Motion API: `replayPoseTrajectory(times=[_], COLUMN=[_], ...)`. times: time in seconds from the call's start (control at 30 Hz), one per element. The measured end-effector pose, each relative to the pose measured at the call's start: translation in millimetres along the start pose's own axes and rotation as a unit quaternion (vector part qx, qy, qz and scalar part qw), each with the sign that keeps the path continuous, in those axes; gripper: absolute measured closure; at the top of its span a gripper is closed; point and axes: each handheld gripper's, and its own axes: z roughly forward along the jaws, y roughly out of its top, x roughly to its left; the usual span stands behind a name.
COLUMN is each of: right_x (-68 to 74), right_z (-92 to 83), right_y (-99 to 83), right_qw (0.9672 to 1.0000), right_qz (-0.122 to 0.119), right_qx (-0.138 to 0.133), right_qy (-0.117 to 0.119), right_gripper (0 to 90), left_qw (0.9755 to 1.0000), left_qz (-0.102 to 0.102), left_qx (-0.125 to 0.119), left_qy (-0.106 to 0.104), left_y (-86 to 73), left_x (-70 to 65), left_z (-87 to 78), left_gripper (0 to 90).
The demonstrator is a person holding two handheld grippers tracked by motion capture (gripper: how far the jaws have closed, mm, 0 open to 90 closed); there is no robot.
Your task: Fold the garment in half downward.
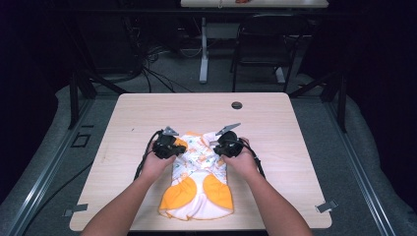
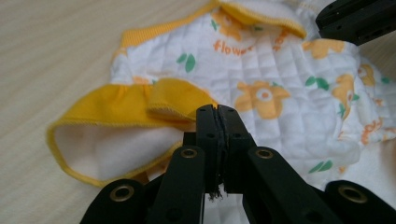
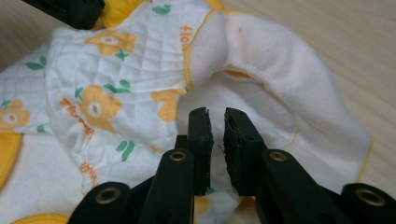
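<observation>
Your left gripper (image 2: 218, 112) has its jaws pressed together, pad against pad, with no gap between the tips; in the left gripper view they sit at the edge of the yellow ruffle (image 2: 140, 105) of the baby garment (image 2: 261, 79), and you cannot tell whether a thin fold of cloth is caught between them. Your right gripper (image 3: 215, 116) stands at a narrow gap, its pads apart with a slim strip of white fabric showing through the slit; the pads hang just over the cloth beside the white fleece lining (image 3: 275, 60) and do not clamp it.

In the high view your left gripper (image 1: 167, 145) rests at the garment's upper left corner and your right gripper (image 1: 227, 146) at its upper right corner, each on or just above the fabric, with your hands behind them.

The garment (image 1: 199, 172) lies flat on the table (image 1: 275, 118), in the near half and close to the middle between the left and right edges. Its long axis runs from the far edge toward the near edge, tilted a little so the lower end leans toward the near left corner. The quilted white part printed with orange flowers points to the far edge, between your two grippers; the two orange panels (image 1: 216, 189) point to the near edge, stopping just short of it
</observation>
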Motion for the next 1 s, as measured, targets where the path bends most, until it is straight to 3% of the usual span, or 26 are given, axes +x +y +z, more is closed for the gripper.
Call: replayPoseTrajectory(times=[0.13, 0.27, 0.43, 0.6, 0.73, 0.8, 0.87, 1.0], right_x=[4.1, 7.8, 17.8, 13.3, 2.5, -5.6, -8.2, -14.4], right_z=[7.7, 8.9, 1.5, -12.5, -19.8, -14.2, -12.0, 2.0], right_y=[-10.6, -18.0, -17.4, -4.0, 13.8, 22.4, 23.9, 24.9], right_qw=[0.9999, 0.9999, 0.9991, 0.9994, 0.9996, 0.9995, 0.9994, 0.9990], right_qz=[-0.002, -0.002, -0.030, -0.028, -0.020, -0.007, -0.001, 0.018], right_qx=[0.011, 0.006, 0.021, -0.008, -0.018, -0.016, -0.011, -0.001], right_qy=[0.002, 0.008, 0.020, 0.019, -0.005, -0.026, -0.032, -0.041], right_gripper=[80.8, 81.7, 79.3, 79.0, 75.1, 69.5, 67.8, 58.5], left_qw=[0.9998, 0.9999, 0.9996, 0.9997, 0.9998, 0.9996, 0.9996, 0.9991], left_qz=[0.006, 0.003, 0.012, 0.016, 0.013, 0.009, 0.005, -0.005], left_qx=[0.019, 0.015, 0.026, 0.006, -0.014, -0.027, -0.026, -0.014], left_qy=[0.003, 0.000, -0.005, -0.017, -0.003, 0.004, 0.011, 0.039], left_y=[-11.2, -17.6, -20.7, -4.2, 15.1, 22.2, 26.7, 25.7], left_x=[-3.2, -7.5, -11.8, -7.5, 1.2, 6.4, 10.6, 17.5], left_z=[7.0, 2.9, -3.6, -18.1, -26.6, -23.7, -16.8, 1.7], left_gripper=[88.1, 88.9, 87.9, 87.8, 86.1, 79.6, 77.1, 62.0])
